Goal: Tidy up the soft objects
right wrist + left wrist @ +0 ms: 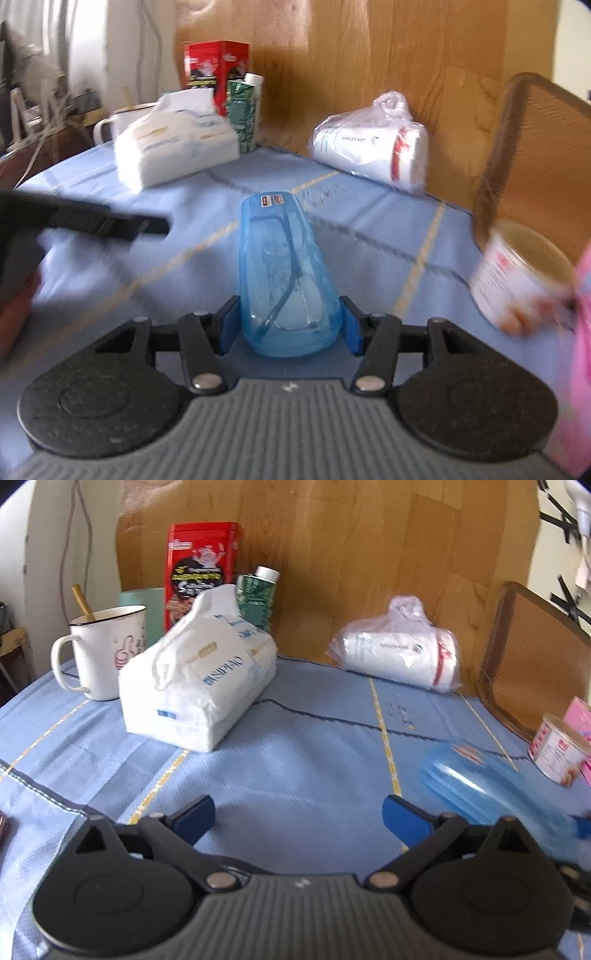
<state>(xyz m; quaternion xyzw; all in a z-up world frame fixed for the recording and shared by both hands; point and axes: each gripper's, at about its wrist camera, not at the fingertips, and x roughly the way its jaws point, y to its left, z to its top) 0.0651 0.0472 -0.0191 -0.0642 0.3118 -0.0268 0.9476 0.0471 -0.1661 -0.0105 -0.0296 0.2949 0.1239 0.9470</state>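
Your left gripper (299, 818) wide open, nothing between its blue pads — bare blue tablecloth (295, 760) ahead, open room out to tissue pack (201, 672) at far left. Your right gripper (290, 326) clamps blue case (286, 277), glasses visible inside, case pointing away along fingers. Bagged white roll (369, 151) lies near table's far edge against wooden wall. Tin can (517, 269) close on right, beside chair back (535, 158) — tight there.

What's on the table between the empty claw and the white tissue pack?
Nothing, just bare blue tablecloth between the left claw and the tissue pack, seen in the left wrist view.
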